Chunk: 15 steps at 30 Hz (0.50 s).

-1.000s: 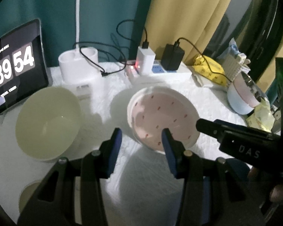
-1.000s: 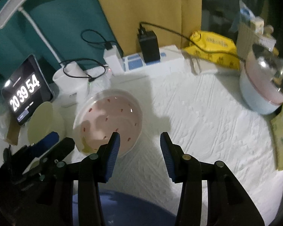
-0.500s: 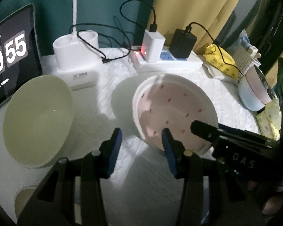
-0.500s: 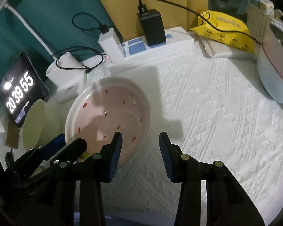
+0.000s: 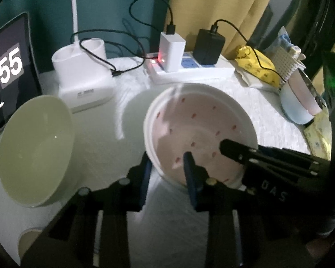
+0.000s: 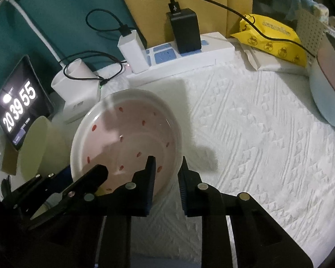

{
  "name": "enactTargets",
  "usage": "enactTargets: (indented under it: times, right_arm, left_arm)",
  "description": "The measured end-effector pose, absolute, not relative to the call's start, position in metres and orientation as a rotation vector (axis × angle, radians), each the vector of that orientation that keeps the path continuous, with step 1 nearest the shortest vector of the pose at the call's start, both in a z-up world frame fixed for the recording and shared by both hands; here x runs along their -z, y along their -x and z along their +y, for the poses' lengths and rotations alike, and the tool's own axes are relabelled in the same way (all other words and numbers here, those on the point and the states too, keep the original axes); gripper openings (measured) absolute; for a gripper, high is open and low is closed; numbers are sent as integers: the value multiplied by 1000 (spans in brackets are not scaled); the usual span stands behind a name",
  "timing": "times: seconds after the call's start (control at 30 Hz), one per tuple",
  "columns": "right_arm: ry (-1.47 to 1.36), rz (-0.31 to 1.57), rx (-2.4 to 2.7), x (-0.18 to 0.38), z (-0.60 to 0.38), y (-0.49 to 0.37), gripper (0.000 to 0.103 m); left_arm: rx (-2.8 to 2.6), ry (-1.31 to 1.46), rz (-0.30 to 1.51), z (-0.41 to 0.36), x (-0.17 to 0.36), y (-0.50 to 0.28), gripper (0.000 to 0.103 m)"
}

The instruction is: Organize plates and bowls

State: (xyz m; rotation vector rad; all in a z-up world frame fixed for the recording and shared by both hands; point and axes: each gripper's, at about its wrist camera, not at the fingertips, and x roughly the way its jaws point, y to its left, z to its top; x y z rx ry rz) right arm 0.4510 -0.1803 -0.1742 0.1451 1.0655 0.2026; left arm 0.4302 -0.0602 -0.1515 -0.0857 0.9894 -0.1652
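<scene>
Both grippers have dropped onto the white, red-flecked pink plate [image 6: 125, 138] at frame centre; our left gripper [image 5: 167, 167] and right gripper [image 6: 166, 169] are closing astride its near rim, contact seemingly made. Nothing stacked yet: pale green bowl [image 5: 35, 149] waits left, white power strip [image 6: 181, 60] crowds behind.

Pink plate [image 6: 127, 134] with red flecks, white rim.
Pale green bowl [image 5: 35, 149] beside it; white embossed tablecloth [image 6: 245, 145]; yellow packet [image 6: 272, 38] at the far edge.
</scene>
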Motion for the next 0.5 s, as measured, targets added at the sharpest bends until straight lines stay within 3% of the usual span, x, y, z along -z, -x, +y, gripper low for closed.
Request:
enactTargets:
  times: [0.5]
  right_arm:
    - [-136, 982, -230, 144, -183, -430, 19]
  left_arm:
    - [165, 68, 882, -58, 119, -410, 29]
